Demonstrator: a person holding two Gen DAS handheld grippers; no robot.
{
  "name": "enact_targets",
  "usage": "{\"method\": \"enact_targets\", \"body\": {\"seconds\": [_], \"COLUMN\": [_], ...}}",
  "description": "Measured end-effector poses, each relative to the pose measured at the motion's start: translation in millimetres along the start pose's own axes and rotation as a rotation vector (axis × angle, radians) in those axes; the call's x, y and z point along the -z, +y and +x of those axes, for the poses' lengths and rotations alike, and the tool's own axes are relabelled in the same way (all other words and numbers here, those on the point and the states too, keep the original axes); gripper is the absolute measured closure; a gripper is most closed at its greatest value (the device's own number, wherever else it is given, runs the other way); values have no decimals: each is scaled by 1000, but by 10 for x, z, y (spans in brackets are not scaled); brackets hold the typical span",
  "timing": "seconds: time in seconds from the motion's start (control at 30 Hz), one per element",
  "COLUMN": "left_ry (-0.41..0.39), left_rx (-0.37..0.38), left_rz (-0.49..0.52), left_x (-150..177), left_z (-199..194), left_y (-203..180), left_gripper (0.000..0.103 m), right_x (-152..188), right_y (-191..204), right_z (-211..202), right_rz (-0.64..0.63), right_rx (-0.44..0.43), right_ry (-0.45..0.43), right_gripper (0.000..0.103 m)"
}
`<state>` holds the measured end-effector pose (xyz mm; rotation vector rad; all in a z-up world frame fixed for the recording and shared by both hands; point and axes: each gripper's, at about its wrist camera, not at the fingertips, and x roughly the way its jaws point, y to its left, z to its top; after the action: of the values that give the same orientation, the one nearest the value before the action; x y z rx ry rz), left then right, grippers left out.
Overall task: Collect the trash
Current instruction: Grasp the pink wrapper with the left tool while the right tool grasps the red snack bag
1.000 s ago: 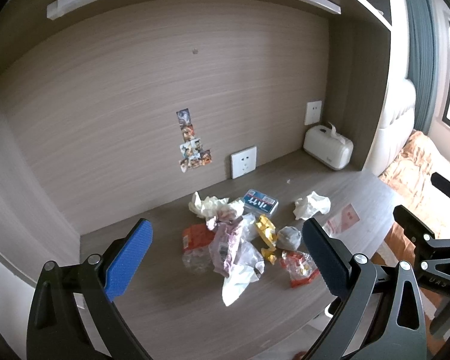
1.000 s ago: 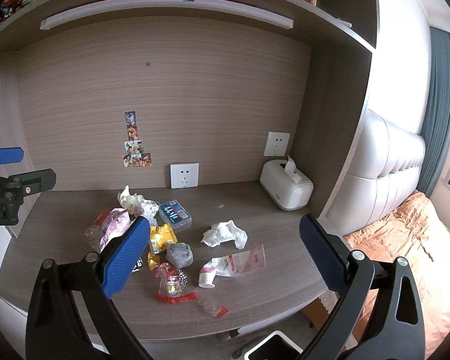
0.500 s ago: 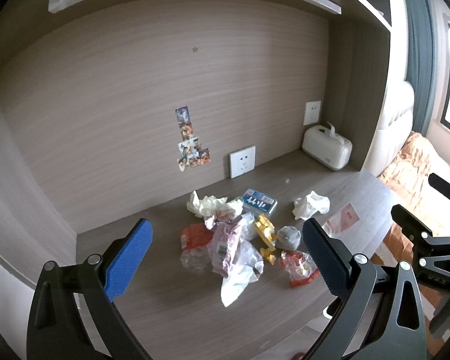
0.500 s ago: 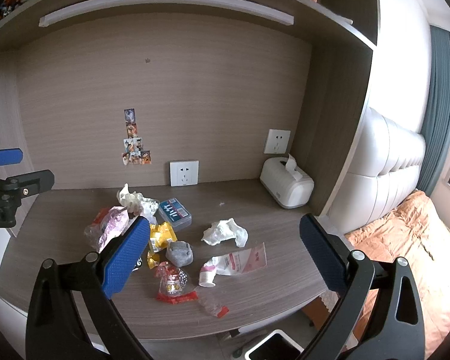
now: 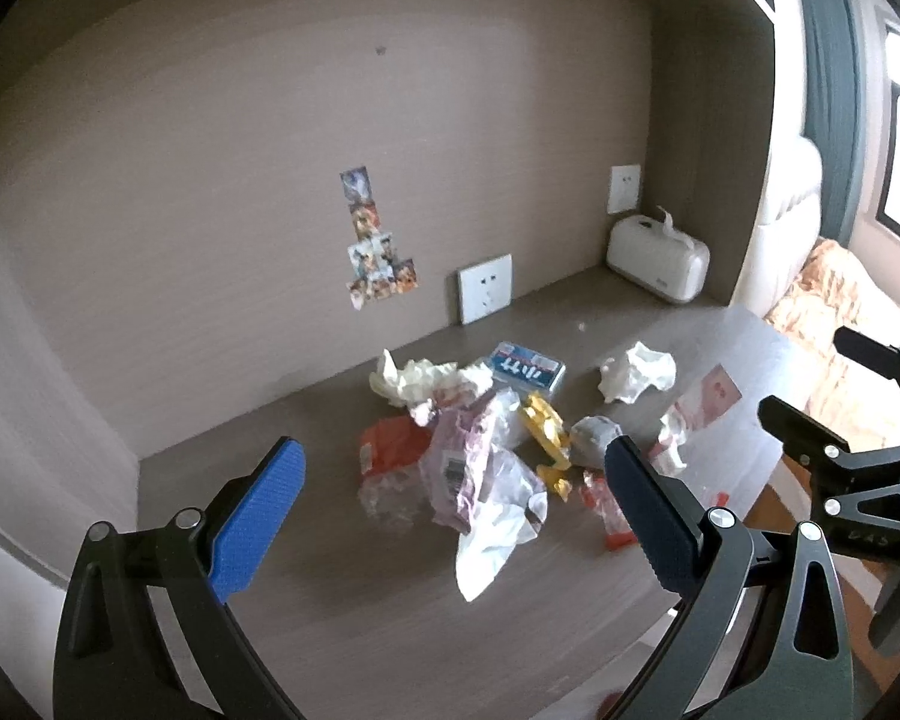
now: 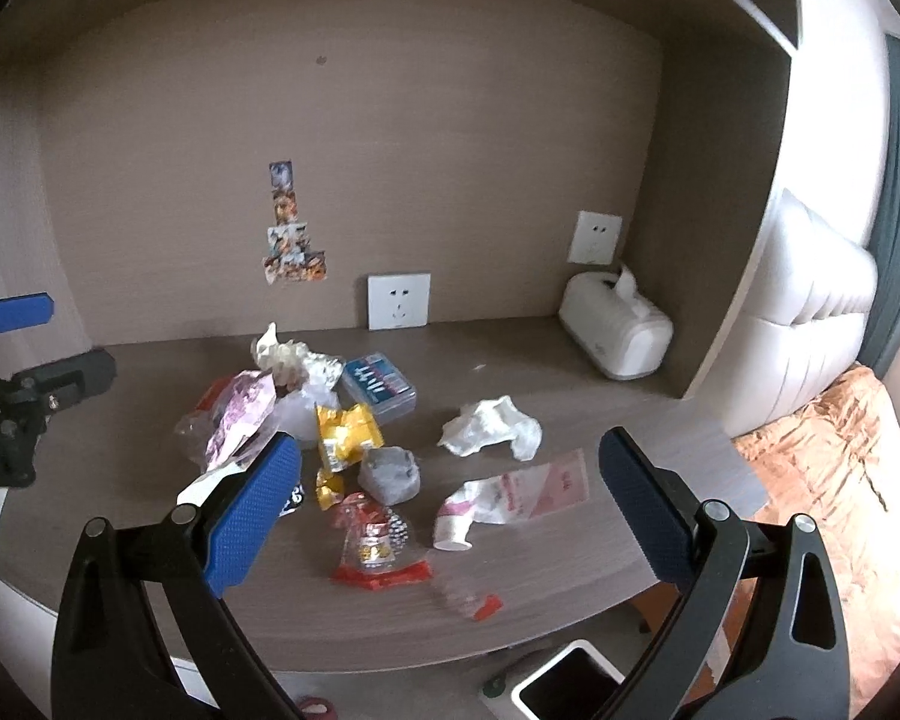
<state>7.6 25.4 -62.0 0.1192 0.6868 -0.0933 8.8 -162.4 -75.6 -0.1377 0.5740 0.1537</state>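
From the left wrist camera, our left gripper hangs with its jaws wide apart and empty above the desk. The trash pile lies between the blue pads, with a crumpled tissue apart to the right.

From the right wrist camera, our right gripper is likewise spread and holds nothing. A red wrapper, a small paper cup and a grey wad lie on the desk. A white bin stands below the desk edge. We judge nothing collected yet; all pieces remain.
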Motion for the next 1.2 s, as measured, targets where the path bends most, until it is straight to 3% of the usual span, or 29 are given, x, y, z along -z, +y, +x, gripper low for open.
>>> {"method": "enact_targets", "body": {"seconds": [0.3,0.7,1.03,1.07,1.13,1.2], "left_ry": [85,85,136,137,156,189], "left_rx": [48,78,119,122,124,164], "left_rz": [15,108,155,161,168,154], "left_x": [233,199,245,242,235,230], "left_z": [505,1170,1568,1595,1659,1739], "left_y": [175,185,162,162,163,186], "left_gripper": [5,5,6,9,34,52], "right_x": [217,535,717,730,769,796], "right_y": [237,447,425,422,404,408], "right_z": [437,1084,1537,1560,1628,1668], "right_rz": [-2,6,23,27,47,56], "right_rx": [-61,-77,-73,-76,-98,-116], "right_ry": [88,174,275,283,311,330], "right_gripper": [4,5,29,33,39,47]}}
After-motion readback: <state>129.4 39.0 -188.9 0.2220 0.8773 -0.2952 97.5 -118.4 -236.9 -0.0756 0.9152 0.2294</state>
